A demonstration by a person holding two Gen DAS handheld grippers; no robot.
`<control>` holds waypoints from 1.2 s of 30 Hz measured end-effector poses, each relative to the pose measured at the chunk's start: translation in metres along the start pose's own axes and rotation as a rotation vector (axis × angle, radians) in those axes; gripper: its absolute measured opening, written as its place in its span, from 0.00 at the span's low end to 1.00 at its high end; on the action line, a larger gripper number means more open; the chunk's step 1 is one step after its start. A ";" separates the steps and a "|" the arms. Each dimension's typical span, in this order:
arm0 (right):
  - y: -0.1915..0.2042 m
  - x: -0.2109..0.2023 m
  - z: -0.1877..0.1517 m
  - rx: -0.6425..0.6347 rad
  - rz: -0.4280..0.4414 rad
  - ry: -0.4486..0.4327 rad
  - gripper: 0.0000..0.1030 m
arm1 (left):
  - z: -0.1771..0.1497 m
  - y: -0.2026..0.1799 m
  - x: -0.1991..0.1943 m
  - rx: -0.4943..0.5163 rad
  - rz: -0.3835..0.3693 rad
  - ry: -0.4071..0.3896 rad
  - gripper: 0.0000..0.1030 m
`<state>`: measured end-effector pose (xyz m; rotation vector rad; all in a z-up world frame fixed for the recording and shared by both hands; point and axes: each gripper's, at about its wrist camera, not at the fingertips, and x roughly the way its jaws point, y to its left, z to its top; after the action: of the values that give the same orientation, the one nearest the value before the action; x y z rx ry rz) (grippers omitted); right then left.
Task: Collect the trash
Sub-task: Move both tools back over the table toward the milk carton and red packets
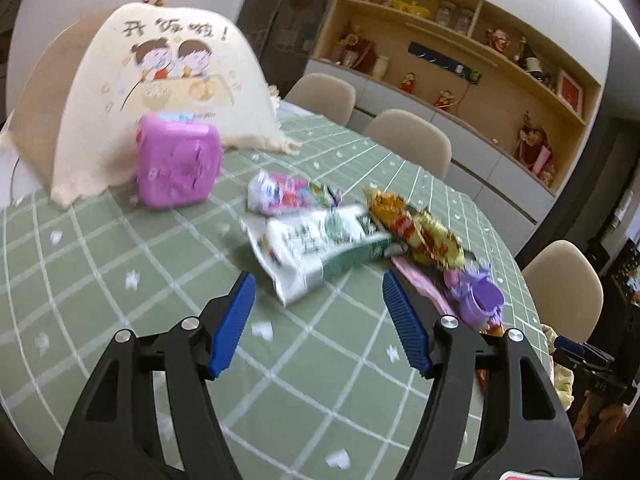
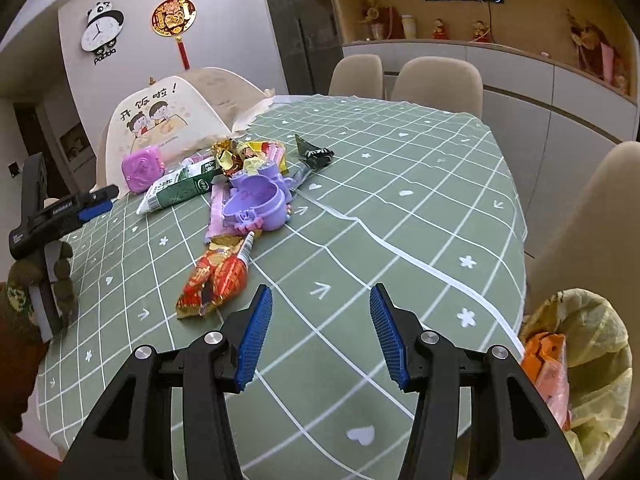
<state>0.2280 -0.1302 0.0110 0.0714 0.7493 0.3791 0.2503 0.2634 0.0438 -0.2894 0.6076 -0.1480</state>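
Both claws are hanging wide and empty: left gripper [image 1: 319, 312] is facing the green-white wrapper [image 1: 320, 246] at frame centre, right gripper [image 2: 321, 330] is nearing the red snack wrapper [image 2: 216, 278], centre-left. Best pinching one flat edge, then carrying it to the yellow-lined bin [image 2: 600, 344], lower right.

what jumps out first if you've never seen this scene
A heap of bright trash in the middle of the green checked tablecloth: a purple plastic case, a green-and-white wrapper and a red snack wrapper. Behind stands a cream food cover; a yellow-lined bin sits at the table's right edge.
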 end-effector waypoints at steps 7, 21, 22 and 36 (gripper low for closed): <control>0.015 0.019 0.007 0.019 0.026 0.025 0.47 | 0.044 0.001 0.057 0.096 -0.052 0.071 0.66; 0.018 0.028 0.004 0.018 0.008 0.049 0.47 | 0.024 -0.026 0.097 0.221 -0.149 0.282 0.66; 0.018 0.030 0.002 0.026 0.011 0.051 0.47 | 0.022 -0.029 0.097 0.225 -0.129 0.285 0.66; 0.036 0.010 -0.011 -0.028 0.038 0.033 0.50 | -0.001 -0.044 0.075 0.116 0.073 0.300 0.53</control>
<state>0.2160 -0.0933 0.0031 0.0531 0.7755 0.4275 0.3083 0.2050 0.0157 -0.1325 0.9029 -0.1566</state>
